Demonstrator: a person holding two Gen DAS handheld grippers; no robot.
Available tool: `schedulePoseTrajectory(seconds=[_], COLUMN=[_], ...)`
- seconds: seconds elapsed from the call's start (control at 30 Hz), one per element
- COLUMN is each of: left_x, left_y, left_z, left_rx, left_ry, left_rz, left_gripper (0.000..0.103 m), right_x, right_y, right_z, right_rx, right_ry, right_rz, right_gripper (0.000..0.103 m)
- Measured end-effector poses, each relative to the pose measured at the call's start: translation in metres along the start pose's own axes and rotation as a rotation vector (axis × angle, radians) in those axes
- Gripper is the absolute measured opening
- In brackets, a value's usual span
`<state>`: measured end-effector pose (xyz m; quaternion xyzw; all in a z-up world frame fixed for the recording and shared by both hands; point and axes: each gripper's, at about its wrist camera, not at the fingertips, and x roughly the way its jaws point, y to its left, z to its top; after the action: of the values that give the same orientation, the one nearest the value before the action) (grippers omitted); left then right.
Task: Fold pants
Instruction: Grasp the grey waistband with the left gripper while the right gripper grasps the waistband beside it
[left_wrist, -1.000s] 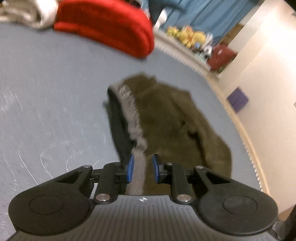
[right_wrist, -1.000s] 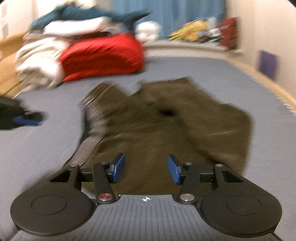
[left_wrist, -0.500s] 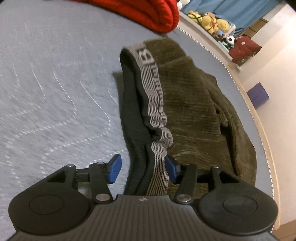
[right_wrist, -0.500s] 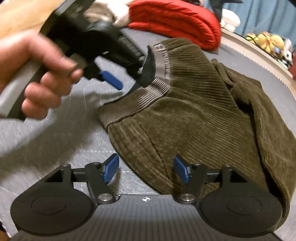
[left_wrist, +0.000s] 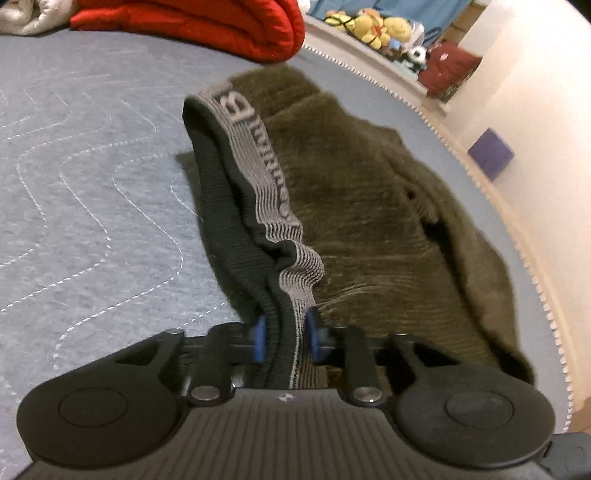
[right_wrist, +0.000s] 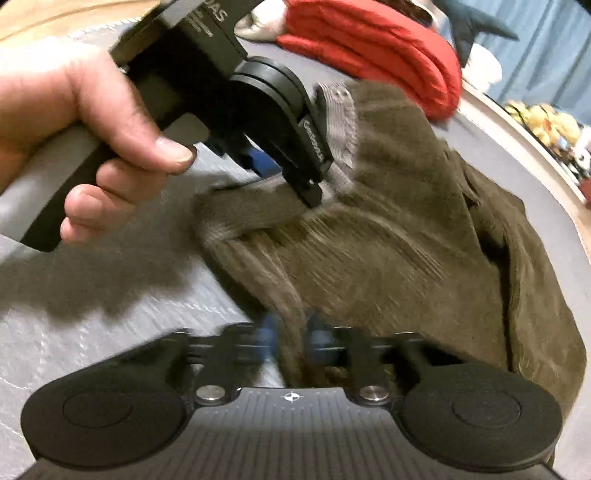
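A: Where the left wrist camera looks down its own fingers, what does the left gripper (left_wrist: 284, 338) have hold of?

B: Its jaws are closing, and the blue pads (left_wrist: 258, 338) already squeeze the waistband (left_wrist: 271, 192) between them. The band is grey with black stripes and some lettering, bunched into a ridge that runs away from the gripper.

A: And the pants (left_wrist: 380, 221) themselves?

B: They are olive corduroy, lying rumpled on the grey quilted bed cover (left_wrist: 92, 184), spread to the right of the waistband. Beyond them sits a red blanket (left_wrist: 207, 22), folded, near the far edge of the bed. Past that edge are some yellow stuffed toys (left_wrist: 373, 26), and a purple block (left_wrist: 491, 153) stands by the wall.

A: What does the right wrist camera add?

B: The right gripper (right_wrist: 290, 339) is blurred, but its jaws are closing too, nearly together, with a fold of the pants' (right_wrist: 388, 240) near edge pinched between the blue pads (right_wrist: 316, 339). Further up the picture, a hand (right_wrist: 92, 136) holds the left gripper (right_wrist: 310, 188) by its handle, and that gripper's tip is down at the waistband (right_wrist: 341, 110), on the left corner of the pants.

A: Does the red blanket (right_wrist: 373, 48) show here as well?

B: Yes, beyond the pants, with the bed cover (right_wrist: 110, 314) grey all around.
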<state>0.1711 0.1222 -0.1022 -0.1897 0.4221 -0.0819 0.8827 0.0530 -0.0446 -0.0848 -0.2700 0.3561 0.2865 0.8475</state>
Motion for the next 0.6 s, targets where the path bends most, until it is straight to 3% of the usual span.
schedulePoseTrajectory(seconds=[0.1,0.3,0.47,0.6], left_x=[-0.028,-0.103,-0.171,-0.213], left_y=[-0.004,0.024,0.07,0.106], left_z=[-0.001,-0.007,-0.027,-0.047], left_rx=[0.076,0.055,0.028,-0.026], left_ry=[-0.037,-0.092,-0.088,-0.04], left_rz=[-0.01,0.015,0.069,0.137], left_gripper=[0.018,0.016,0.015,0.015], right_x=[-0.014,-0.046,-0.088,-0.112], right_y=[0.014,0.053,0.122,0.173], right_z=[0.009,0.025,0.029,0.029], right_rx=[-0.055,-0.134,-0.27,-0.309], right_ry=[-0.047,-0.149,-0.264,-0.322], right_rz=[-0.017,0.053,0.151,0.265], right_gripper=[0.01,0.009,0.009,0.008])
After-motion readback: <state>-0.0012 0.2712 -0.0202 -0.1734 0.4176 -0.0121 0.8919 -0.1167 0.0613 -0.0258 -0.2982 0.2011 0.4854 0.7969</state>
